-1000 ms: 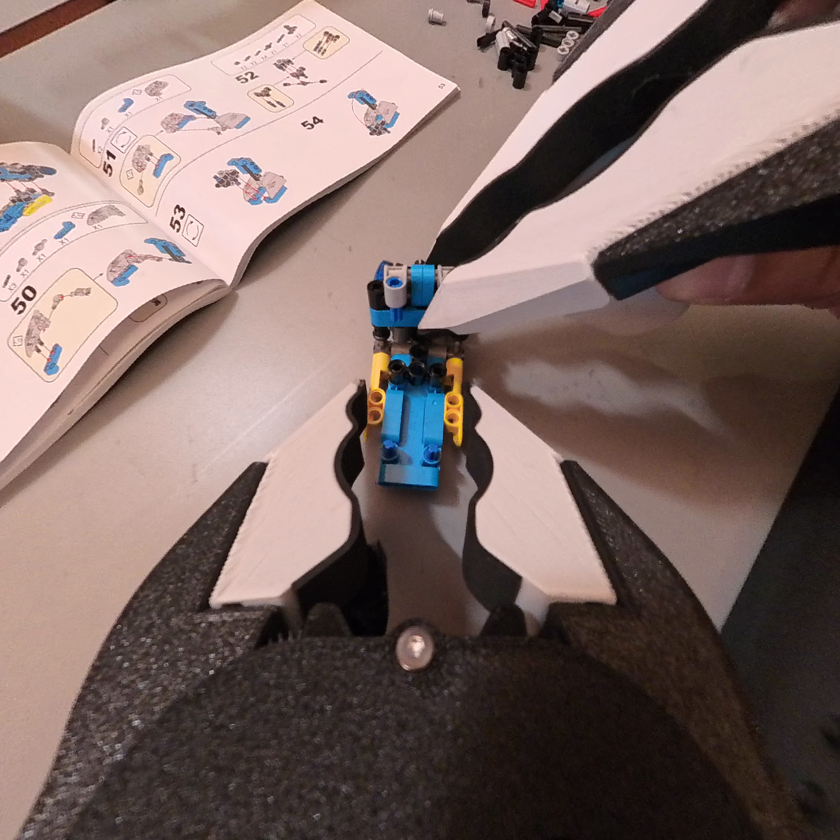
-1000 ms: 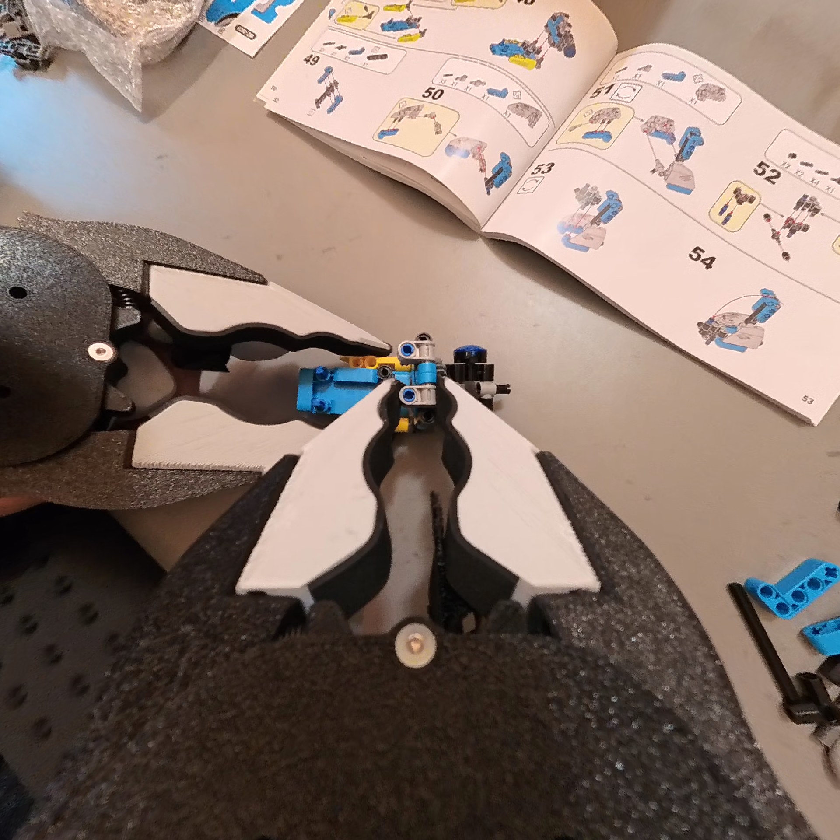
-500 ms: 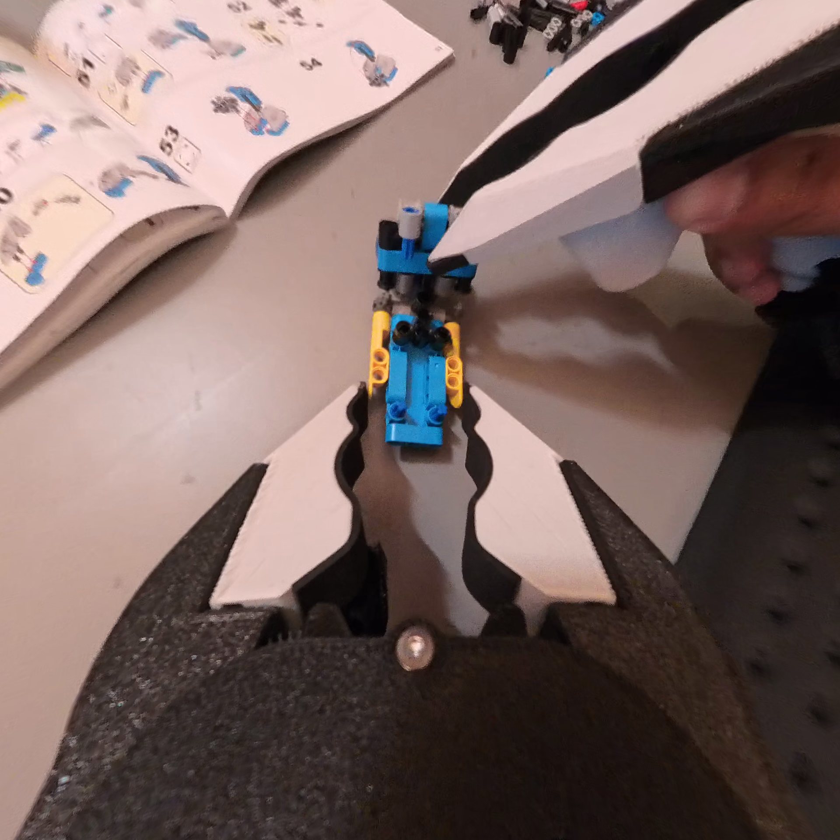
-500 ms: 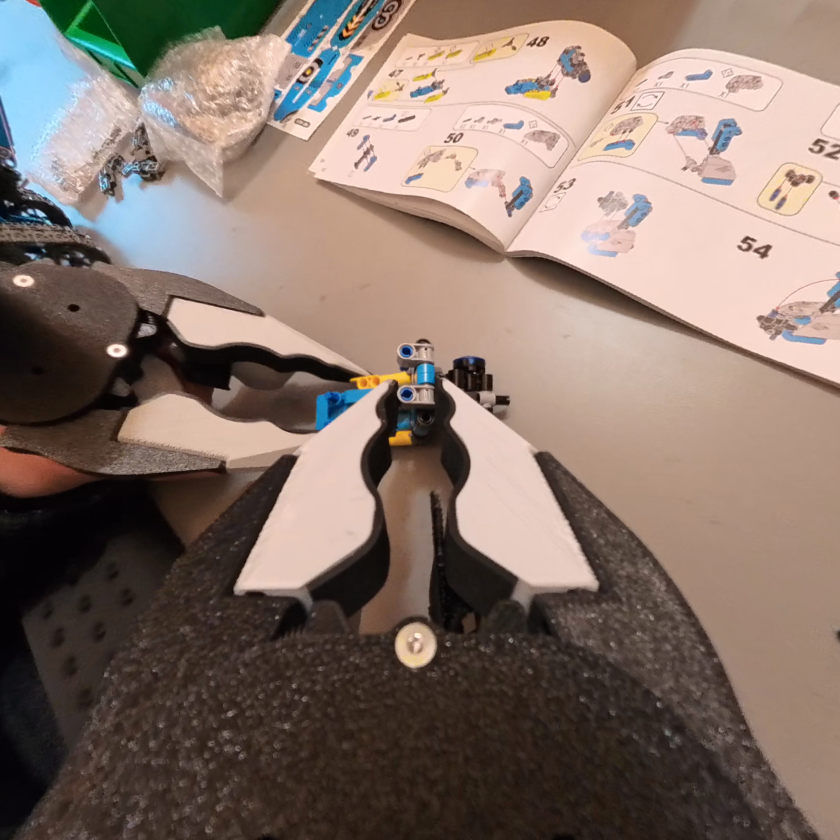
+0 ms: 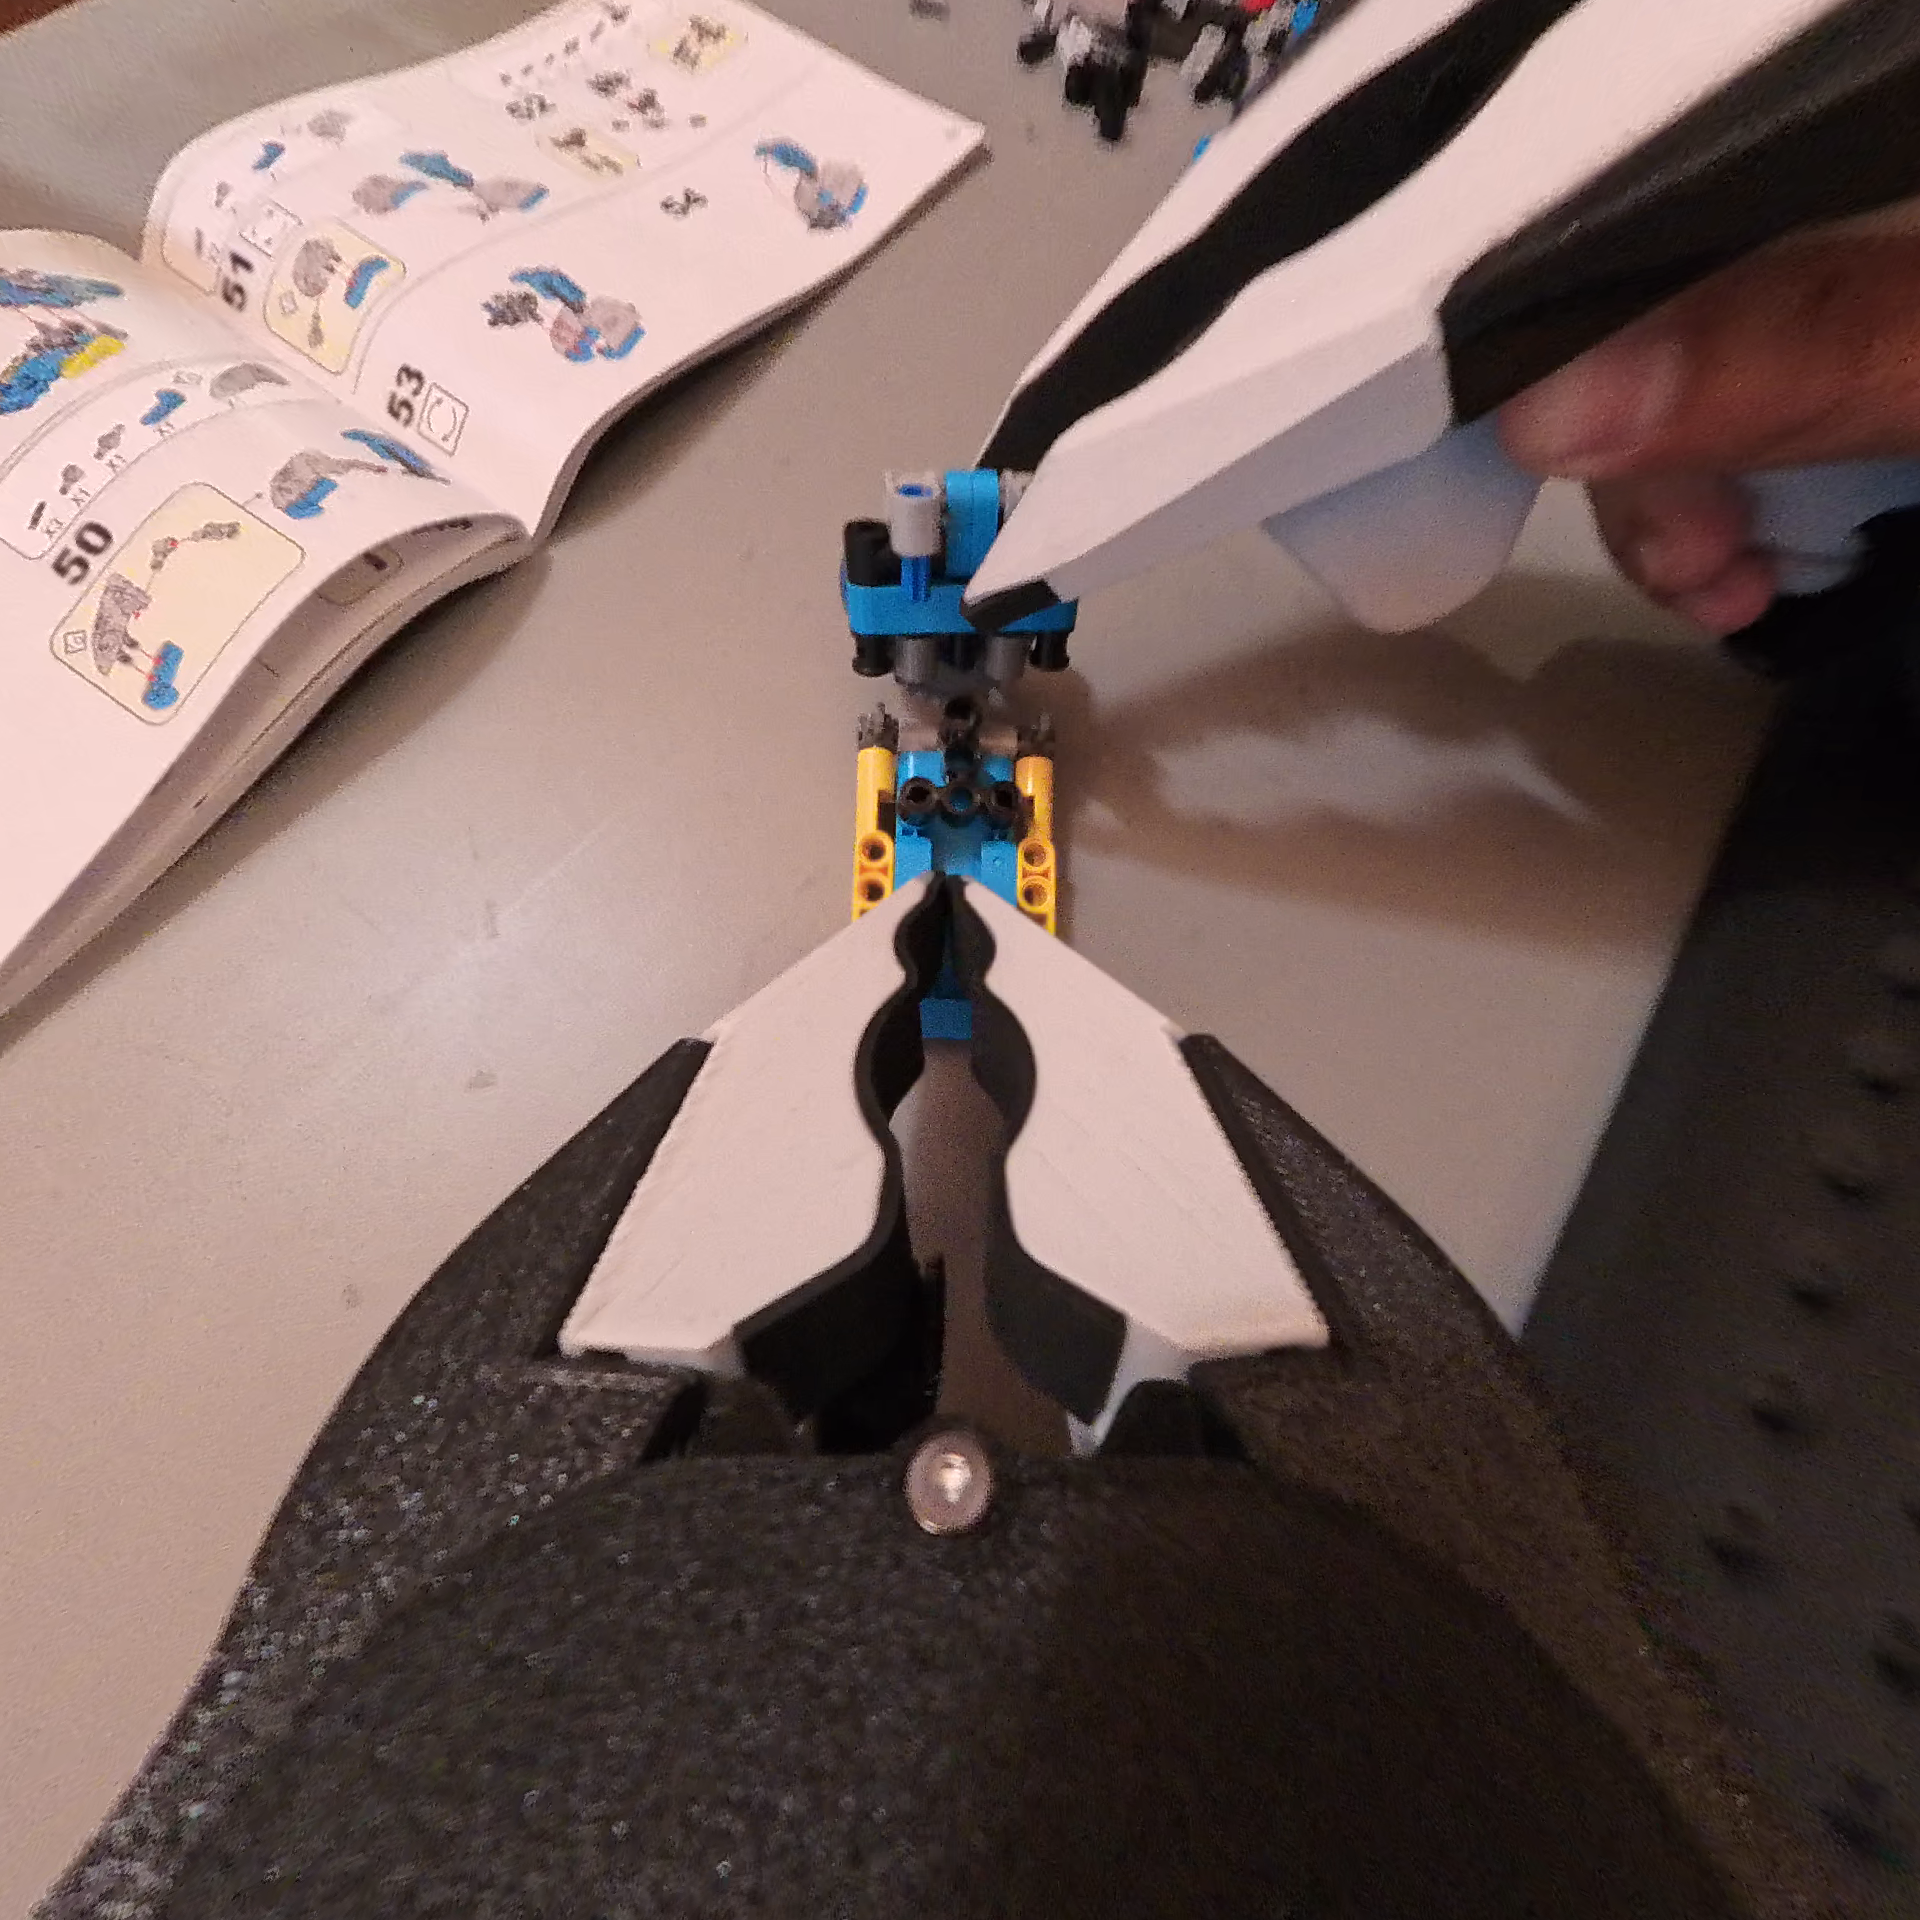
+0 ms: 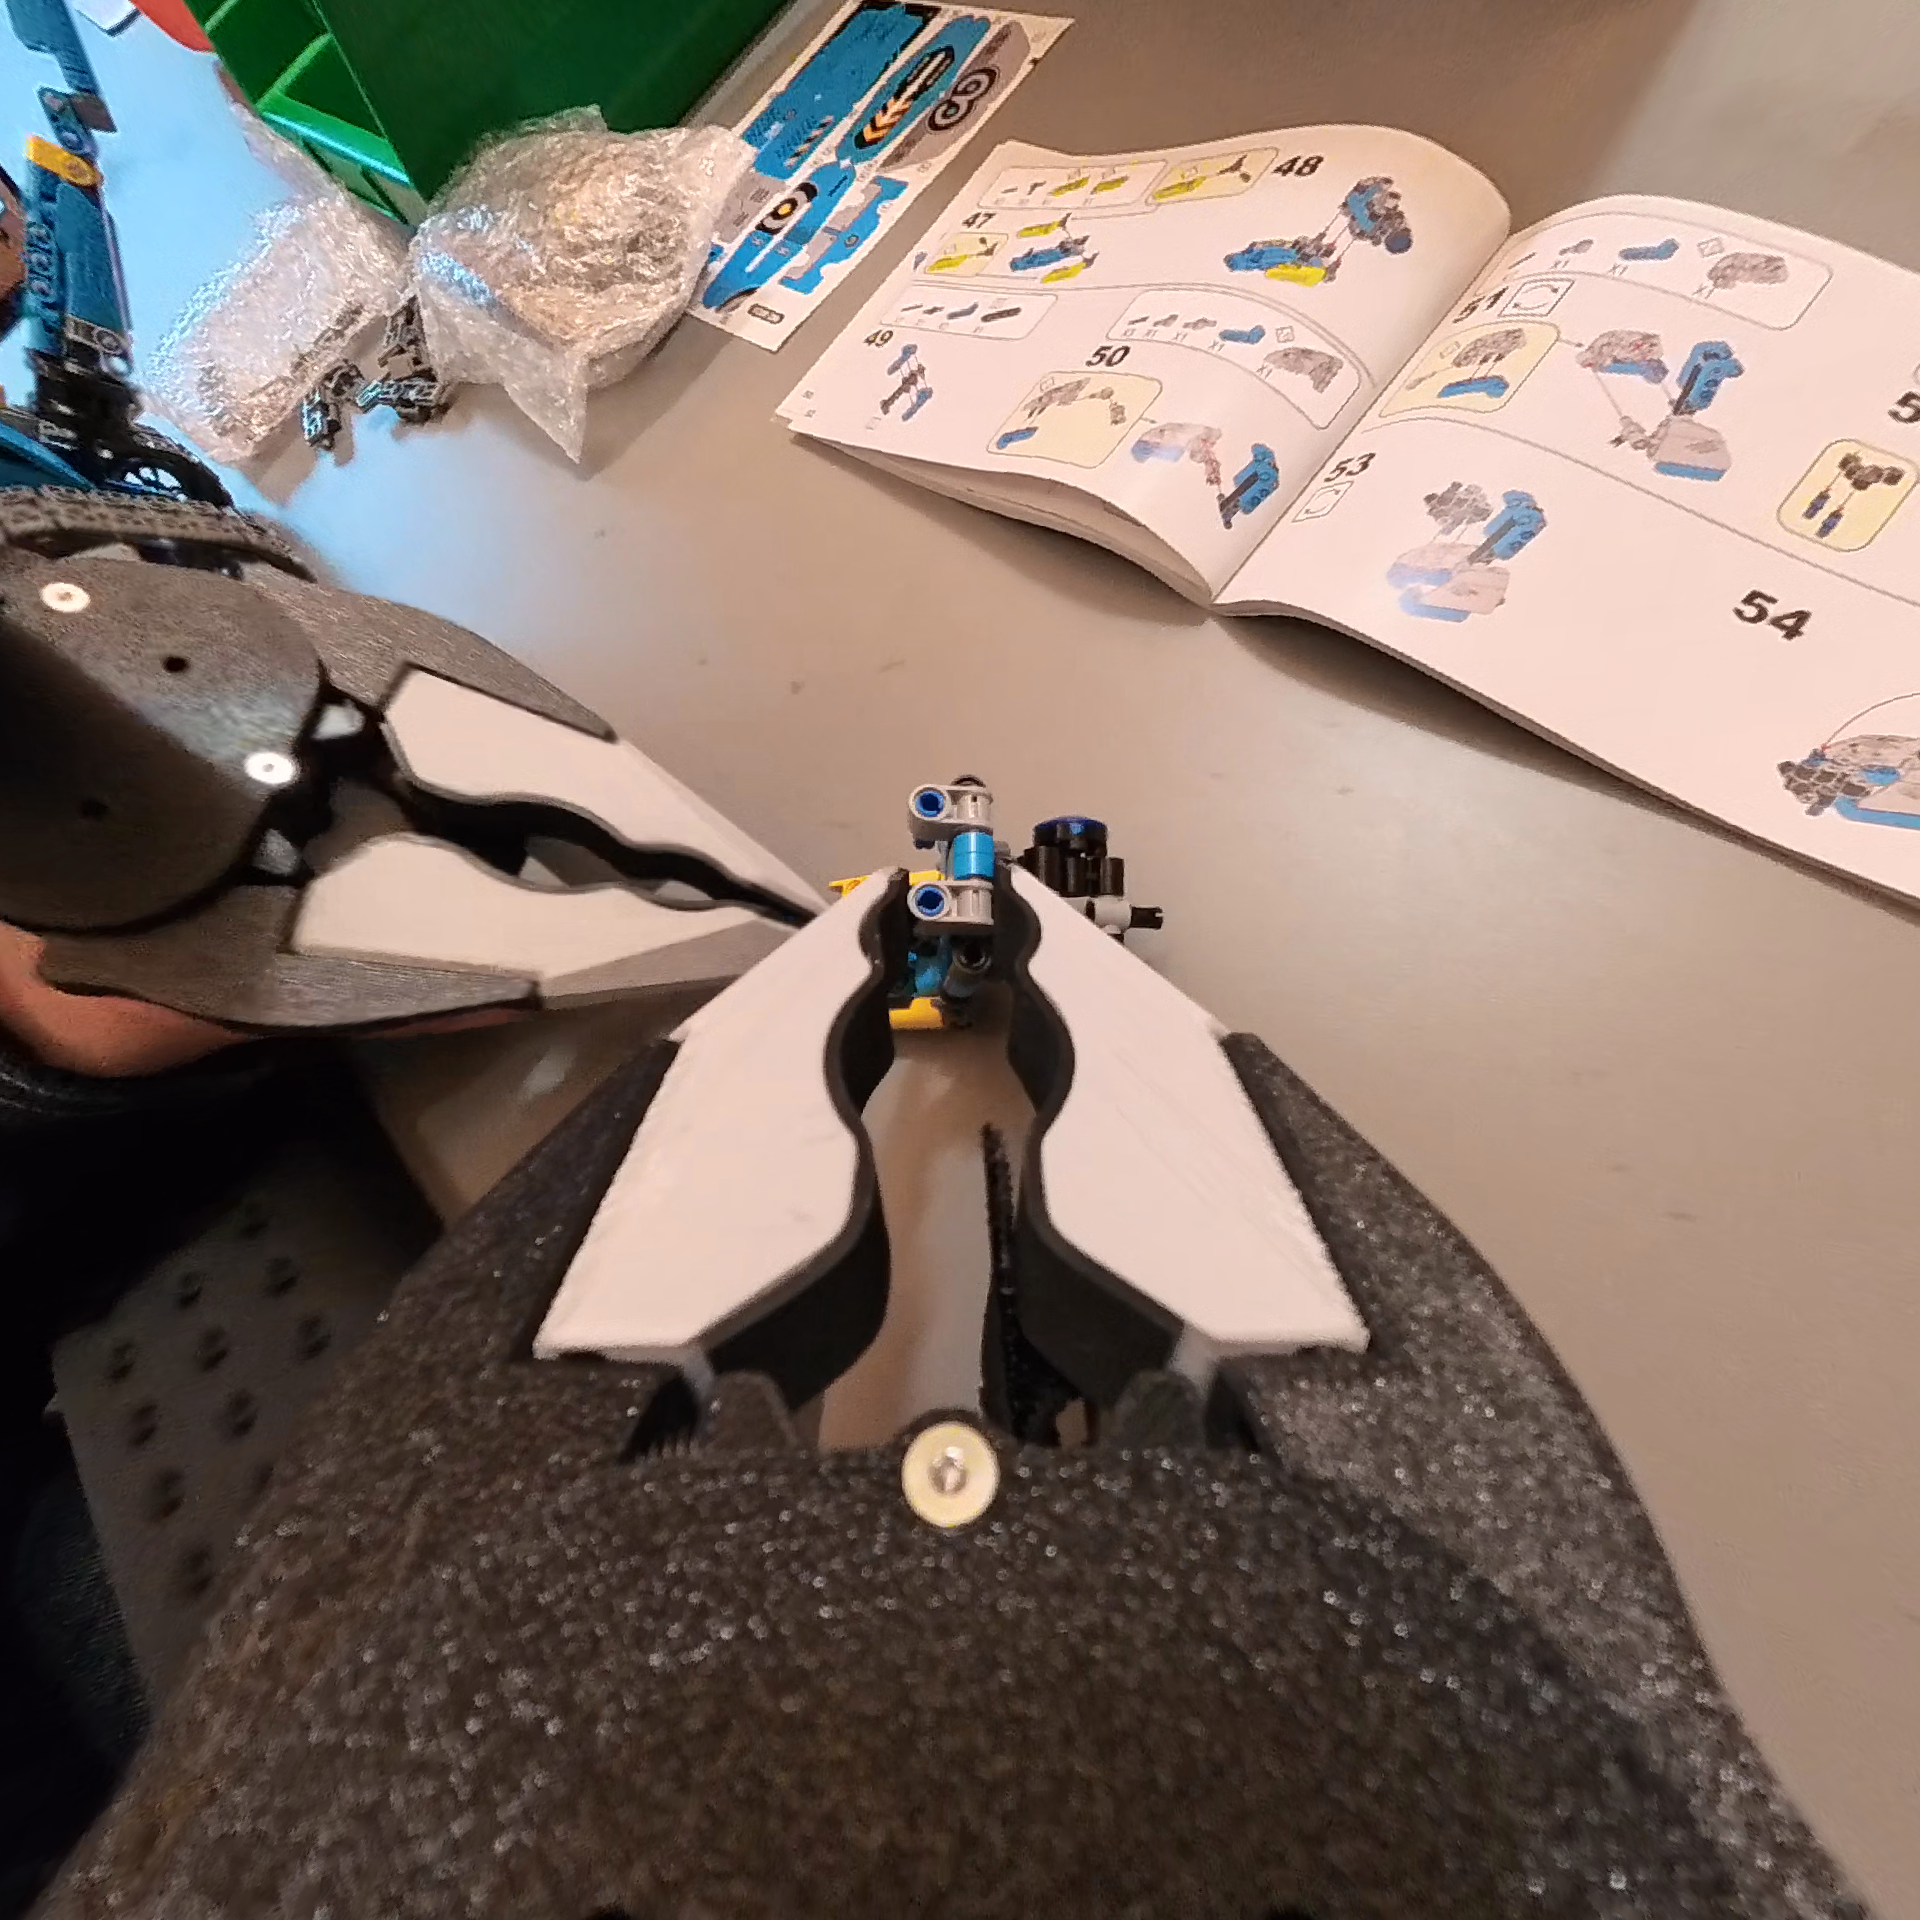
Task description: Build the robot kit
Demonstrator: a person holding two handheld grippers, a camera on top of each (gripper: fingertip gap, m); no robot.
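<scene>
A small blue, yellow, grey and black brick model (image 5: 956, 821) lies on the grey table. My left gripper (image 5: 940, 883) is shut, its tips meeting right over the model's blue rear plate; whether it pinches any part is hidden. My right gripper (image 6: 954, 904) is shut on the model's front end, a grey and blue connector piece (image 6: 951, 821). In the left wrist view the right gripper (image 5: 987, 530) comes in from the upper right, with a hand (image 5: 1714, 416) behind it. In the right wrist view the left gripper (image 6: 800, 914) comes in from the left.
An open instruction booklet (image 5: 416, 312) lies to the left, also shown in the right wrist view (image 6: 1455, 416). Loose dark parts (image 5: 1122, 52) lie far back. A green box (image 6: 468, 83), plastic bags (image 6: 561, 249) and a sticker sheet (image 6: 862, 135) sit beyond. A dark perforated board (image 5: 1818, 1143) borders the table. The tips of one gripper are about 5 centimetres away from the tips of the other.
My left gripper was open around the model's rear and has now shut over it. My right gripper keeps its hold on the front end. The model has stayed in place.
</scene>
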